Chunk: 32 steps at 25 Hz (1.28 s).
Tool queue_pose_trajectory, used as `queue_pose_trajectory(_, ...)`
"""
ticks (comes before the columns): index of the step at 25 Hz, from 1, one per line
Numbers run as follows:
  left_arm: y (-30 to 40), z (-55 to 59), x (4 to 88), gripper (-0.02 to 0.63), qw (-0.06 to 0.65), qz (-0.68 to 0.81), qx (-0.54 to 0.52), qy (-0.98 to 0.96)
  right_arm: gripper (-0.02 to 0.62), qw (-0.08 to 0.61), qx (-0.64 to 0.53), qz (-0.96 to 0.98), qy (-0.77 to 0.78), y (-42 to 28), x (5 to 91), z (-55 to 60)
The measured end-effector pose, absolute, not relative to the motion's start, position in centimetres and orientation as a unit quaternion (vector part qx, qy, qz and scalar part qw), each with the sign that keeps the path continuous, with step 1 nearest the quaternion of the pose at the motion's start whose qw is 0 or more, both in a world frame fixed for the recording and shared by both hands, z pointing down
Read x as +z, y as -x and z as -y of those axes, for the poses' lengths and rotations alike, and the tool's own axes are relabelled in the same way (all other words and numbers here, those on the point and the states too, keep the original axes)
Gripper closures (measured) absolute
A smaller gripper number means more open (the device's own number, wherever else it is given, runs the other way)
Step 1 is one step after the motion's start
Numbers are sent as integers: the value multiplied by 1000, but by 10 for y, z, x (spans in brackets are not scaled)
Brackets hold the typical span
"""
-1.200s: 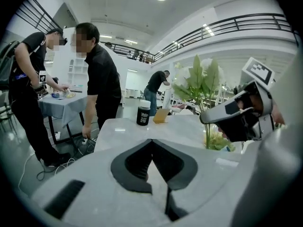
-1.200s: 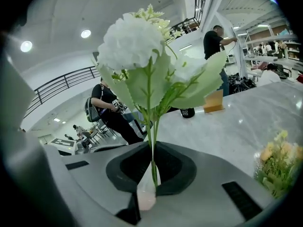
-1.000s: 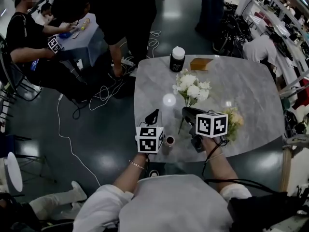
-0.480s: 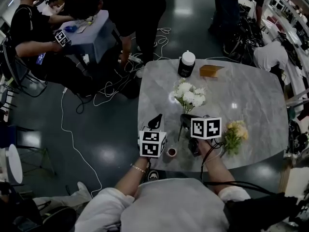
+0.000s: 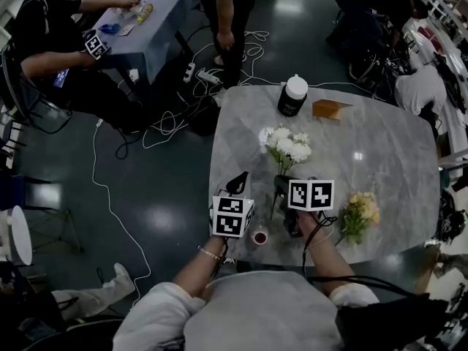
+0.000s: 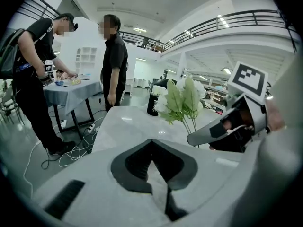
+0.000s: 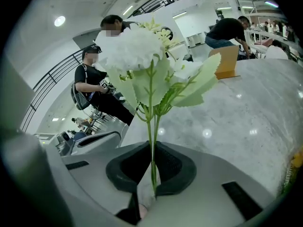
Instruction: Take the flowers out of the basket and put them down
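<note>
My right claw stays clamped on the stem of the white flowers, now a little lower over the table. My left claw, at its 9 o'clock, stays closed, empty. The yellow flowers lie at its 4 o'clock.

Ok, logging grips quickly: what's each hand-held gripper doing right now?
Left hand-held gripper: closed, empty.
Right hand-held gripper: closed on the stem of the white flowers.
</note>
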<state>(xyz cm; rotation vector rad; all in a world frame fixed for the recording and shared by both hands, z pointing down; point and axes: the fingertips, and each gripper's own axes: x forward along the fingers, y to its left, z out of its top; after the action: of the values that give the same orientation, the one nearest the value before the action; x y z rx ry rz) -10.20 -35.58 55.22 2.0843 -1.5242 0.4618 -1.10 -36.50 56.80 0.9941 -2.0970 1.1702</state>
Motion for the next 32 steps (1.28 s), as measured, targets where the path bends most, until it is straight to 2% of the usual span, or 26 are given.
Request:
queue_pose_trajectory(29,101,357,594,597,293,569,188,-745,569,272,494,741,-365,9,616,368)
queue_pose_trajectory(32,101,355,593,597,294,570,189,-744,552,277,490,740,-366,8,616,367)
